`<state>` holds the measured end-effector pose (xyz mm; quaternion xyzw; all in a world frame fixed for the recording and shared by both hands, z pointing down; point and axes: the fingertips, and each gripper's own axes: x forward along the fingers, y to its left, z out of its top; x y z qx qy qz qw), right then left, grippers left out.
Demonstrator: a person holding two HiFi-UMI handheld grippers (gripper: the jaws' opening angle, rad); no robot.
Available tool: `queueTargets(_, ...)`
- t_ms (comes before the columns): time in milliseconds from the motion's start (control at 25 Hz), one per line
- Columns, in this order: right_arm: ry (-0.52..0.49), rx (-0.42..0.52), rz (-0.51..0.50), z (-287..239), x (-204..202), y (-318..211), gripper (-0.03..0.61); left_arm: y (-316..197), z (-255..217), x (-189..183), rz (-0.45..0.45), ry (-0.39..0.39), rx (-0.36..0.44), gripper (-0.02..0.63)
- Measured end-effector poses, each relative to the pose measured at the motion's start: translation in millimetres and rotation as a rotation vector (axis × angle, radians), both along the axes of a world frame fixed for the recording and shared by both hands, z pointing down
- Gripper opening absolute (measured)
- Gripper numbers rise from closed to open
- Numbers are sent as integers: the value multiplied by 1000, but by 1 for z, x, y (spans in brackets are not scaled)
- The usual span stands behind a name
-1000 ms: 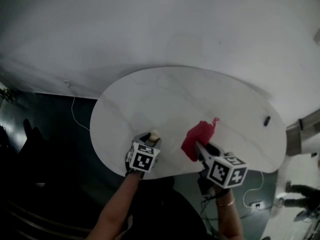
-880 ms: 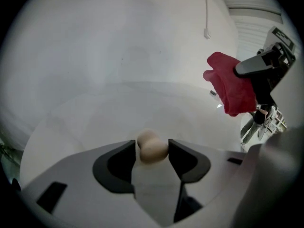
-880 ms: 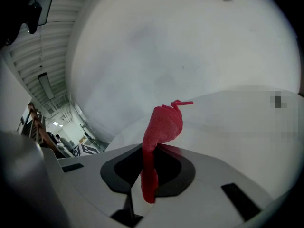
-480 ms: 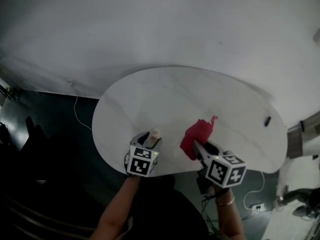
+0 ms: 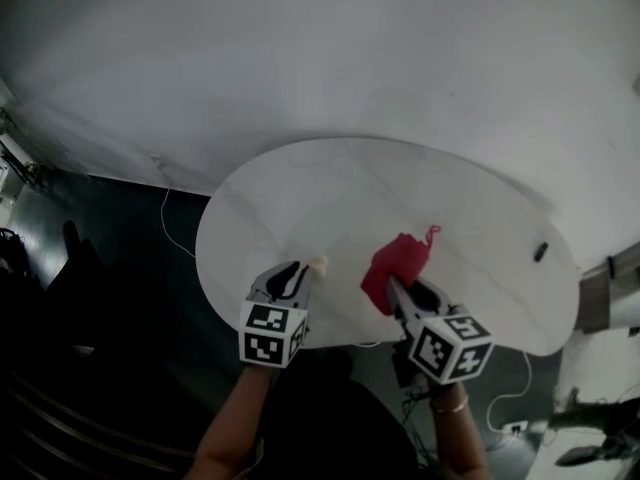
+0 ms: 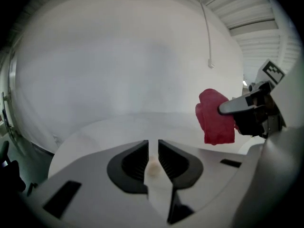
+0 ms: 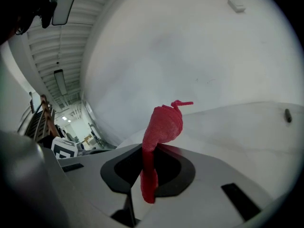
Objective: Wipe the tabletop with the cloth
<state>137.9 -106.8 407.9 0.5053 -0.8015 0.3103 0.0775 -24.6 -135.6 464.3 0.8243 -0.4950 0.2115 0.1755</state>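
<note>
Left gripper (image 5: 304,272) rose off the smooth oval white bench (image 5: 300,188), fingers just closing on a small pale lump (image 6: 153,167). Right gripper (image 5: 393,287) fingers clamped the crumpled red knit cloth (image 5: 398,261).

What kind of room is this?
Probably a workshop or studio hall, not a home. A white oval table stands before a big plain white backdrop, a cable trails over the dark floor, and the right gripper view shows a ribbed ceiling with strip lights.
</note>
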Motion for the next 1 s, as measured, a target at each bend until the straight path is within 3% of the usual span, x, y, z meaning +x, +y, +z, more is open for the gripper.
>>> queueTargets(360,50,109,-11,-19,-5,4,51,14,-45,-21,-62,78,95,11)
queueTargets(640,72,192,-12,-32,-6,9,50,25,-66,-37,-103,121,142,8)
queueTargets(1000,223,304,-14,-34,-7,14,49,37,-80,-47,-127,126,187,6)
